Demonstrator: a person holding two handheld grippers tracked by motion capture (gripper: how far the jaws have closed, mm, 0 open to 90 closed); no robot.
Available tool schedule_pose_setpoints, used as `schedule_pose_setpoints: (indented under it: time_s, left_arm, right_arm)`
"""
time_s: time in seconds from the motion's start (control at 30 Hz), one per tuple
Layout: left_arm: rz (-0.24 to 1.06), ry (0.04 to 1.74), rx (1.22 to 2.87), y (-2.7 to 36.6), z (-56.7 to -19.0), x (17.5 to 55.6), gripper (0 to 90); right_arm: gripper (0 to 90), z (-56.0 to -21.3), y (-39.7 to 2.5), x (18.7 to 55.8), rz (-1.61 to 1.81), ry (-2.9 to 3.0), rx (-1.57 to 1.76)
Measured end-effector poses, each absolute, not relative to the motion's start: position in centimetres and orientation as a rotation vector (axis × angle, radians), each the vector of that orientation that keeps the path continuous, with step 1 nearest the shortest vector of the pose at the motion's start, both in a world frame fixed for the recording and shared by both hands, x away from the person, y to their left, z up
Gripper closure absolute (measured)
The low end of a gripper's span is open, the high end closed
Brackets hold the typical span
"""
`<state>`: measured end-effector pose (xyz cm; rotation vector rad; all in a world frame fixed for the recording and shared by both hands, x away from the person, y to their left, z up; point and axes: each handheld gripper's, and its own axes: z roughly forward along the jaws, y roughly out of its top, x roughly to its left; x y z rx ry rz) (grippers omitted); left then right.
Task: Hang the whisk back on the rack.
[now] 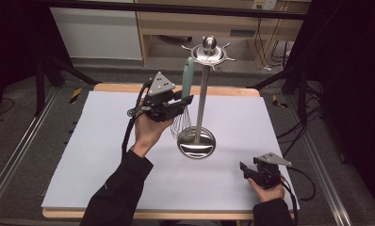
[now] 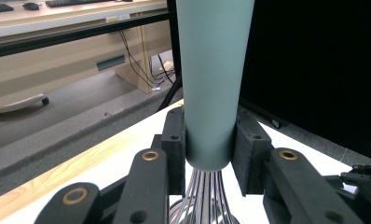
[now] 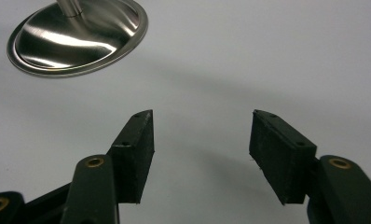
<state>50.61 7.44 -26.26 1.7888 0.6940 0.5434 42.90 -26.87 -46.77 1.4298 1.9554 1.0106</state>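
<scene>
A whisk with a pale green handle (image 1: 187, 77) and wire loops (image 1: 181, 123) hangs upright beside a steel utensil stand (image 1: 202, 94). Its top reaches one of the hooks on the stand's crown (image 1: 209, 52). My left gripper (image 1: 184, 101) is shut on the lower end of the handle. In the left gripper view the handle (image 2: 210, 79) fills the gap between the pads (image 2: 176, 140), with the wires (image 2: 204, 198) below. My right gripper (image 1: 244, 169) rests low at the front right of the white mat, open and empty. Its view shows the spread fingers (image 3: 139, 149) above bare mat, with the stand's round base (image 3: 76, 35) beyond.
A white mat (image 1: 105, 155) covers the wooden table (image 1: 124, 87). The stand's base (image 1: 196, 142) sits at mid table. Black frame legs (image 1: 44, 75) and cables lie on the floor around the table. A wooden desk (image 1: 176, 23) stands behind.
</scene>
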Motion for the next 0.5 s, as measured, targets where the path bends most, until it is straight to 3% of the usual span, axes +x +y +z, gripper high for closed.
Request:
schedule_pose_setpoints:
  time_s: [0.5]
  left_arm:
    - [0.581,0.682,1.743,6.98,-26.98,51.14,67.5]
  right_arm:
    - [39.4,-47.02,-26.94,42.98,0.987,1.954,1.431]
